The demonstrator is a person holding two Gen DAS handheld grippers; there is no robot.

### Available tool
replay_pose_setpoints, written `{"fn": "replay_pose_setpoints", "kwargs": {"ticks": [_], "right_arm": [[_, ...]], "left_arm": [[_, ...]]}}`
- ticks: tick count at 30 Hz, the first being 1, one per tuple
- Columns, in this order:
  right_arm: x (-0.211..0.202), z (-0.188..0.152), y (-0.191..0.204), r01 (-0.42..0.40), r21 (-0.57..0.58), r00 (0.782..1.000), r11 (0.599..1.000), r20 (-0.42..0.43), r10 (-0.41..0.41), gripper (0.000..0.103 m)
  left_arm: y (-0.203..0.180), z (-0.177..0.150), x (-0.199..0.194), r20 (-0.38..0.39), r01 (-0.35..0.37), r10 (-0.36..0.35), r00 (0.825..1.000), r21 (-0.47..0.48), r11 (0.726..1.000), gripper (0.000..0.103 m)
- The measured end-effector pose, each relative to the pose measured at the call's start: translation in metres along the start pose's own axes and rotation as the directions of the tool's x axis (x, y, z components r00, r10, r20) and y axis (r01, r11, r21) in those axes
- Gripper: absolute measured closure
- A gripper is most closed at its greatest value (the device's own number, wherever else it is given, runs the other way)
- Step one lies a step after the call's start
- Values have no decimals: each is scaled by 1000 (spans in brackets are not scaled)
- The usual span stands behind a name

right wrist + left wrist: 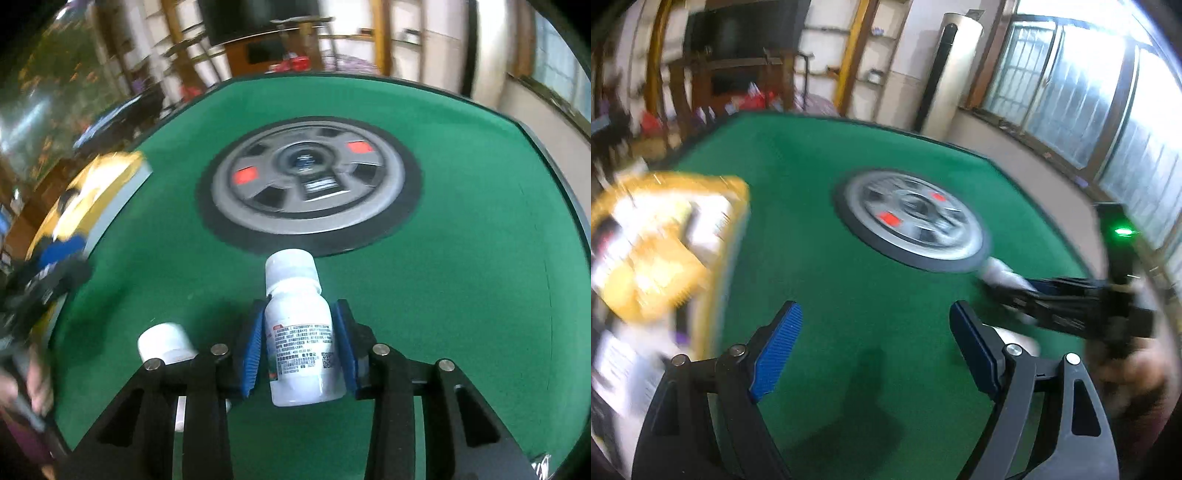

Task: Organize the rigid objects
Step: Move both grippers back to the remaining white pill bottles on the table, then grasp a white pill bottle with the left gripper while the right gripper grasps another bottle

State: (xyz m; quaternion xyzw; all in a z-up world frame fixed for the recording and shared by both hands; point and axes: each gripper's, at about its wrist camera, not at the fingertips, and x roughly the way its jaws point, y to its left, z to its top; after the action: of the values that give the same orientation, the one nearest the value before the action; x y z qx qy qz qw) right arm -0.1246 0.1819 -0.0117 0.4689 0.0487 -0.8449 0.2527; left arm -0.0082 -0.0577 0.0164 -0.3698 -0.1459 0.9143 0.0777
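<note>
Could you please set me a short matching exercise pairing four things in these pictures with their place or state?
Things:
1. left tool
2. right tool
3. second bottle
4. yellow box

Places or states:
A. shut on the labelled bottle
B. at the table's left edge
C. open, with nothing between the pads
D. on the felt just left of the right tool

Pairs: 1-C, 2-A, 3-D, 4-B
</note>
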Motion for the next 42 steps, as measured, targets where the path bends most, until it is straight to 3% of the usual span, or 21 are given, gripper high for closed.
{"fn": "replay_pose_setpoints", "kwargs": {"ticks": [2, 4, 7, 10, 12, 14, 21, 24, 29, 32, 34, 35, 40, 42], "right_arm": [[-1, -1, 4, 2, -39, 1000, 999, -5, -2, 71], [-3, -4, 10, 8, -86, 1000, 996, -18, -9, 71], [-4, -12, 32, 31, -221, 999, 975, -28, -38, 71], [-7, -22, 55, -28, -304, 999, 952, -47, 15, 71], [-5, -23, 65, -90, -293, 995, 952, -62, 75, 71], [-4, -22, 62, -100, -262, 994, 960, -61, 87, 71], [-4, -12, 23, -84, -93, 996, 992, -41, 80, 71], [-4, -11, 21, -91, -80, 995, 993, -37, 89, 71], [-5, -10, 22, -87, -85, 996, 993, -39, 83, 71], [-5, -10, 25, -67, -99, 997, 993, -36, 64, 71], [-4, -10, 28, -51, -112, 998, 992, -32, 48, 71], [-4, -10, 29, -46, -117, 999, 992, -30, 42, 71], [-2, -9, 31, -54, -112, 998, 992, -21, 52, 73], [-1, -9, 32, -65, -103, 998, 993, -17, 63, 73]], "left_arm": [[-5, -7, -1, -40, 35, -37, 999, -53, 998, 21], [-10, -13, 2, -112, 13, -21, 994, -78, 997, 21], [-8, -13, -7, -120, 10, -25, 992, -123, 992, 21], [-4, -13, -16, -132, 10, -31, 991, -159, 987, 21], [-6, -15, -16, -157, 21, -48, 986, -168, 986, 21], [-10, -17, -14, -173, 28, -56, 983, -161, 987, 21], [-45, -17, 6, -207, -27, 39, 978, 61, 998, 21], [-61, -22, 18, -211, -59, 89, 973, 146, 988, 21], [-64, -28, 32, -199, -120, 160, 967, 199, 973, 22], [-64, -29, 37, -177, -149, 188, 966, 212, 966, 37], [-63, -27, 36, -170, -136, 172, 970, 202, 970, 68], [-61, -26, 35, -164, -147, 180, 970, 196, 970, 73], [-57, -28, 26, -151, -143, 172, 973, 188, 972, 73], [-56, -27, 19, -107, -174, 198, 974, 201, 964, 73]]}}
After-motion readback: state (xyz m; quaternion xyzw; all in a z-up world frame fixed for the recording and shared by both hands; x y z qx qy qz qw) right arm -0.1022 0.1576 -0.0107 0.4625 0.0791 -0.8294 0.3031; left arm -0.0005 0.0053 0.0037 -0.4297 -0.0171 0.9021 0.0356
